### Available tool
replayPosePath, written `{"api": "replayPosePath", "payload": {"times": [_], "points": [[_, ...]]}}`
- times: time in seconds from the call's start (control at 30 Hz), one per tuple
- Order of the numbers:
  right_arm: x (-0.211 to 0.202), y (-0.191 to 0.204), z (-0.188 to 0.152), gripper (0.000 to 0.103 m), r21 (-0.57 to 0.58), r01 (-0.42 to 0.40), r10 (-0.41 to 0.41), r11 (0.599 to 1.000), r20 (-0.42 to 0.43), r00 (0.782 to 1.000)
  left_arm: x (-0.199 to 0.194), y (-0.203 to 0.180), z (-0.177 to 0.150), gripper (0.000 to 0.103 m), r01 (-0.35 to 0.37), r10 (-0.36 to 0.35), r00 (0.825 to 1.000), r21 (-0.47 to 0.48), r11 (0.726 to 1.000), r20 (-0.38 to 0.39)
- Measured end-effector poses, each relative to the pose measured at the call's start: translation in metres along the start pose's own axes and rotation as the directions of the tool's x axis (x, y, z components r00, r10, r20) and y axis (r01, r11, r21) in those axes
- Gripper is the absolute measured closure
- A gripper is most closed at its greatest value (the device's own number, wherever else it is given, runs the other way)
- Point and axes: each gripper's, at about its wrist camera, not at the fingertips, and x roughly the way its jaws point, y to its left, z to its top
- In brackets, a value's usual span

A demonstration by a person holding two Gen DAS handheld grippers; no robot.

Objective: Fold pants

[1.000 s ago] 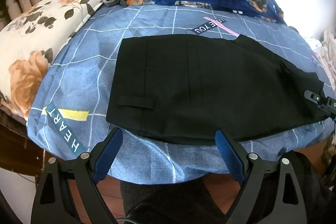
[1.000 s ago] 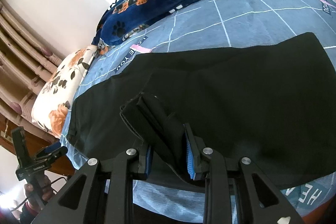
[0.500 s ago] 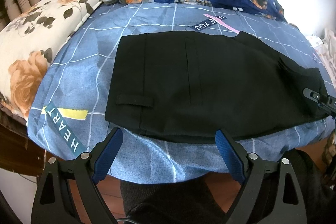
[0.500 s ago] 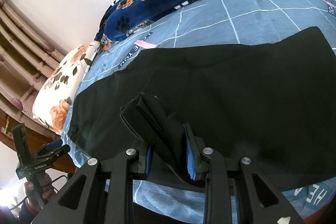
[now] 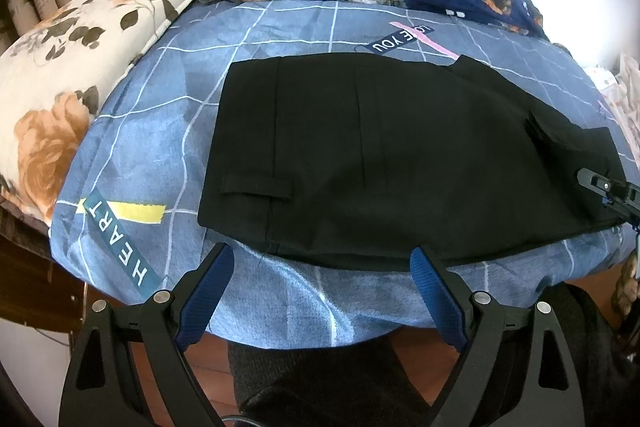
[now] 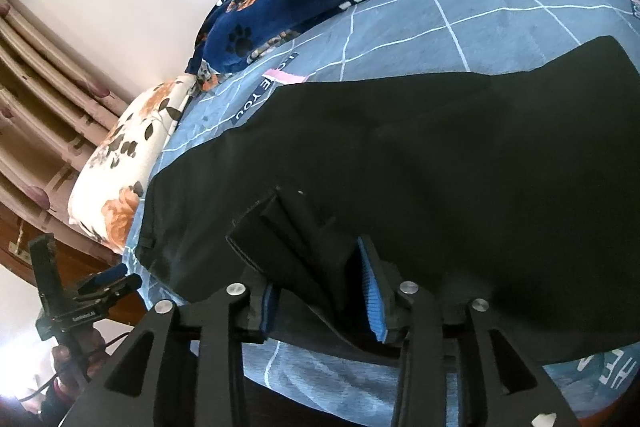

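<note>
the right tool (image 6: 320, 287) is pinched on a bunched end of the black pants (image 5: 380, 155). the left tool (image 5: 320, 291) is wide open and holds nothing, just off the near edge of the bed (image 5: 160, 131). the pants lie flat near that edge, waist end toward the flowery pillow (image 5: 60, 99). to fold well, i think the right tool should lift the cloth high, carry it across to the waist end, line up the edges, and then let go.

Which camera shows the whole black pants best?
The left wrist view: the pants lie spread across the bed, all edges visible. The right wrist view sits close, showing mostly the bunched end held in the right tongs.
</note>
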Motion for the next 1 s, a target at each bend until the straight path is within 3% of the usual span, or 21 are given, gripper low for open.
{"api": "replayPosePath", "payload": {"times": [0.17, 0.23, 0.43, 0.53, 0.6, 0.67, 0.93, 1.0], "points": [[0.001, 0.000, -0.002, 0.044, 0.027, -0.078, 0.079, 0.997, -0.023, 0.997, 0.000, 0.001, 0.000, 0.013, -0.004, 0.004, 1.000, 0.001, 1.000, -0.004], [0.000, 0.002, -0.003, 0.040, 0.034, -0.119, 0.120, 0.992, -0.023, 0.993, -0.001, -0.001, 0.000, 0.013, -0.005, 0.005, 1.000, 0.001, 1.000, -0.001], [-0.006, -0.009, -0.002, 0.037, 0.158, -0.327, 0.331, 0.932, 0.000, 0.944, -0.001, 0.000, 0.001, 0.013, -0.005, 0.005, 1.000, -0.001, 1.000, -0.002], [-0.018, -0.017, 0.001, 0.037, 0.174, -0.334, 0.333, 0.926, 0.037, 0.942, -0.001, 0.001, 0.001, 0.013, -0.004, 0.004, 1.000, -0.004, 1.000, -0.003], [-0.024, -0.020, 0.003, 0.041, 0.160, -0.314, 0.309, 0.936, 0.057, 0.949, 0.000, 0.002, 0.000, 0.013, -0.001, 0.001, 1.000, -0.008, 1.000, -0.010], [-0.025, -0.023, 0.003, 0.053, 0.155, -0.292, 0.288, 0.944, 0.051, 0.956, 0.001, 0.003, 0.000, 0.013, 0.000, 0.000, 1.000, -0.008, 1.000, -0.019], [-0.001, -0.027, -0.012, 0.073, 0.156, -0.208, 0.219, 0.966, -0.056, 0.974, 0.002, 0.000, 0.000, 0.013, -0.003, 0.003, 1.000, -0.007, 1.000, -0.019], [-0.003, -0.032, -0.012, 0.073, 0.169, -0.207, 0.220, 0.964, -0.058, 0.974, 0.002, 0.001, -0.001, 0.013, -0.003, 0.003, 1.000, -0.011, 1.000, -0.024]]}}
